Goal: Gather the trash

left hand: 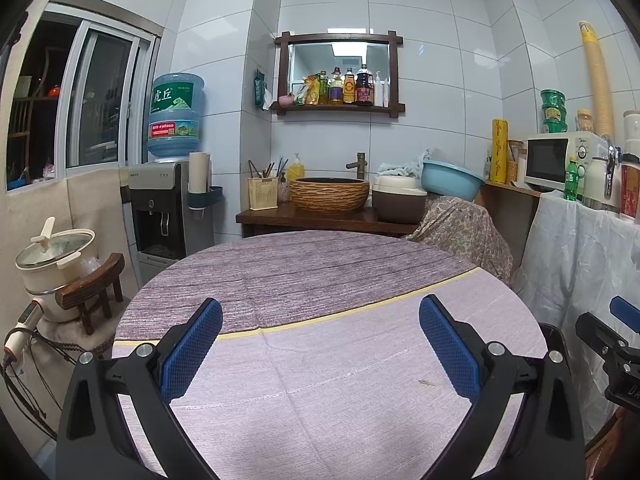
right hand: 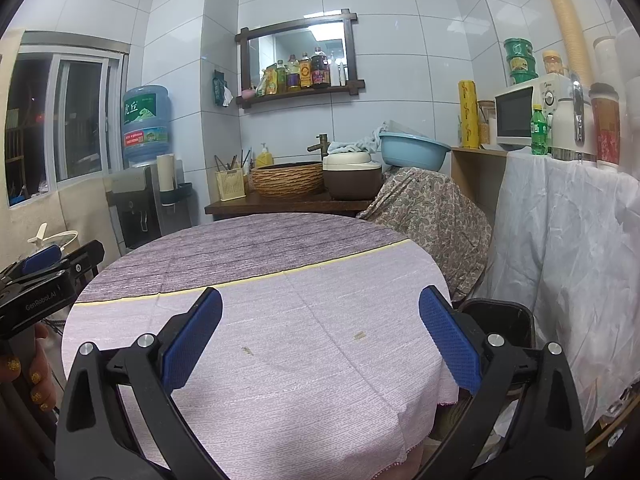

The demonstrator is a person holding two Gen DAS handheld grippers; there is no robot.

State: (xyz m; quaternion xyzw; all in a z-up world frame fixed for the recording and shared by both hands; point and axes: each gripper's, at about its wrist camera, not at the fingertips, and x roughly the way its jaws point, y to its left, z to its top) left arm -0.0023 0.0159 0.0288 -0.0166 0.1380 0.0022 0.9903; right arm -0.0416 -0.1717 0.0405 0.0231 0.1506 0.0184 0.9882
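Note:
A round table [left hand: 320,264] under a lilac and purple cloth fills both views. My left gripper [left hand: 320,304] hovers open over its near half, nothing between the blue pads. My right gripper [right hand: 322,294] is also open and holds nothing above the cloth. Two small brownish scraps lie on the cloth in the right wrist view, one [right hand: 247,350] left of centre and one [right hand: 359,335] further right. In the left wrist view one scrap [left hand: 424,381] shows near the right finger. A black bin [right hand: 500,312] stands beside the table's right edge.
A washbasin counter [left hand: 320,216] with a woven bowl stands behind the table. A water dispenser [left hand: 164,208] and a pot on a stool [left hand: 56,260] are at the left. A white-draped shelf [right hand: 560,240] with a microwave and bottles is at the right. A hand [right hand: 36,376] holds the left gripper.

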